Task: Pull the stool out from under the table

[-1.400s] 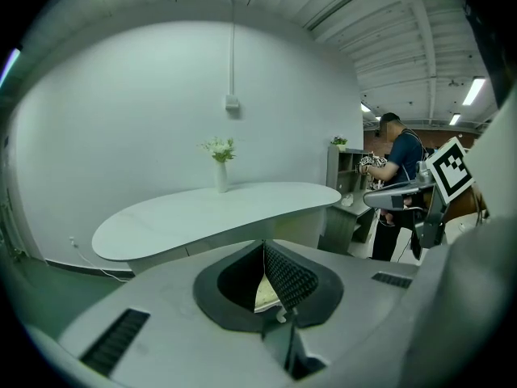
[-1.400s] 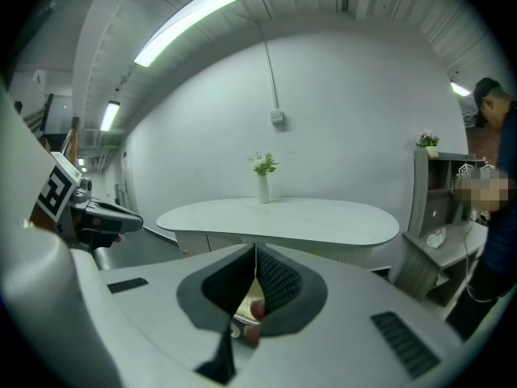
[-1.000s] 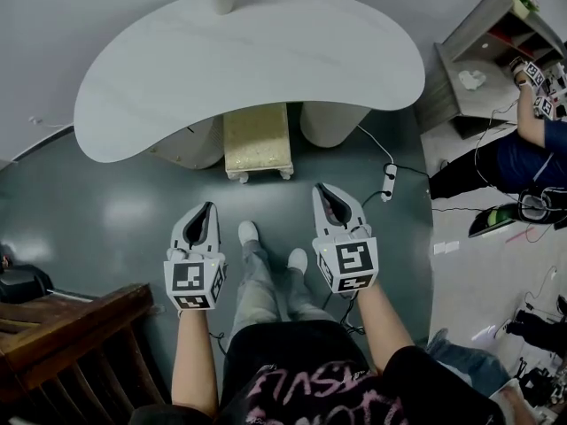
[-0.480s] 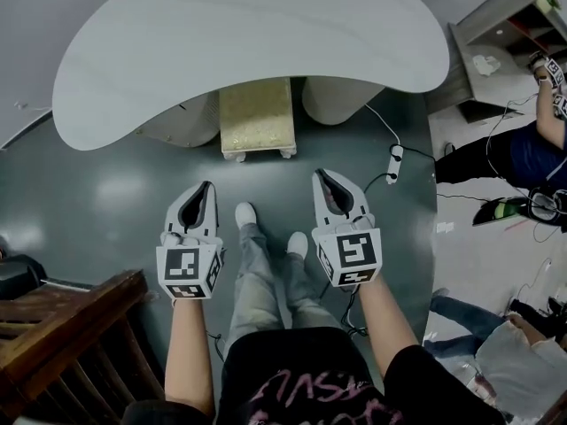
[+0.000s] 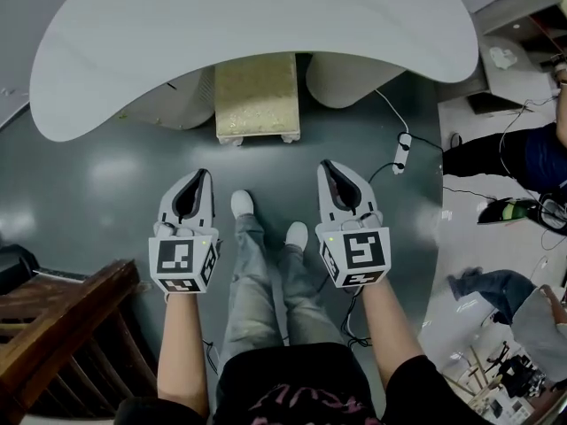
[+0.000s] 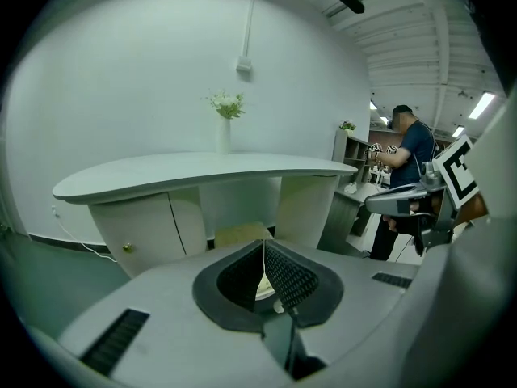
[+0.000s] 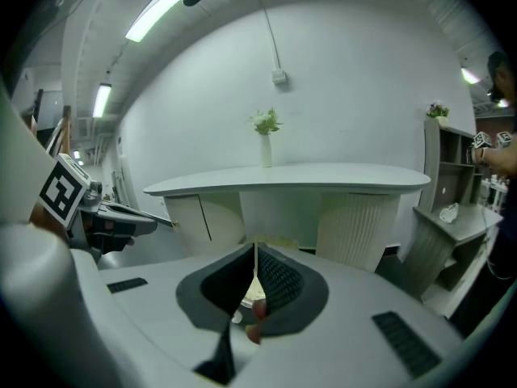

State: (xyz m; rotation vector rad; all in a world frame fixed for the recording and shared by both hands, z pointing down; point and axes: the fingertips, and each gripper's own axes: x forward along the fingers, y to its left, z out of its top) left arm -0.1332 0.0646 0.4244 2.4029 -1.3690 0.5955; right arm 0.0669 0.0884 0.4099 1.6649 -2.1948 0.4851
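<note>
Fingers (image 6: 292, 278) of our left gripper (image 5: 200, 177) are pressed together with nothing between them, and our right gripper (image 5: 328, 166) is closed and empty the same way. Both point away from us toward the white kidney-shaped table (image 5: 266, 25). We hold them side by side above the grey-green floor (image 5: 106, 184), our white shoes (image 5: 241, 204) between them. On the far side, the pale gold cushioned stool (image 5: 257, 96) sits half tucked under the tabletop, between its two cream pedestals (image 5: 345, 78) — well apart from both grippers. A white power strip (image 5: 403, 153) lies on the floor, right of the stool.
</note>
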